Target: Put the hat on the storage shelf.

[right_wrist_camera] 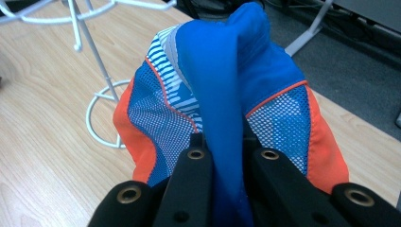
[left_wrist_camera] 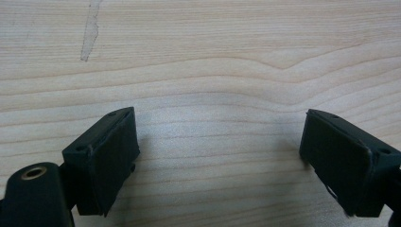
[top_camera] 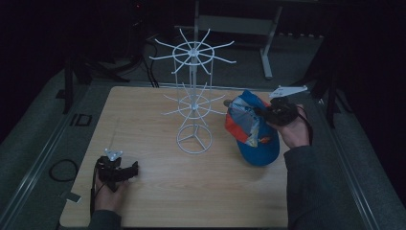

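Your right claw (right_wrist_camera: 222,146) pinches the blue cap (right_wrist_camera: 222,85) above the pale wooden worktop (top_camera: 158,196); your left claw (left_wrist_camera: 220,156) rests there, jaws spread, dark room beyond.

Mesh cloth cap (right_wrist_camera: 222,90); matt wood-grain table (left_wrist_camera: 213,56).

**Layout: table, rack, cap, two grippers**

Wire rack (top_camera: 193,98) stands on the table (top_camera: 158,201), centre, toward the far edge. Cap (top_camera: 253,128) sits just right of the rack's base ring, near the table's right edge, pinched in the right gripper (top_camera: 269,113). Left gripper (top_camera: 125,171) is at the near left corner, low over the tabletop, well apart from rack and cap.
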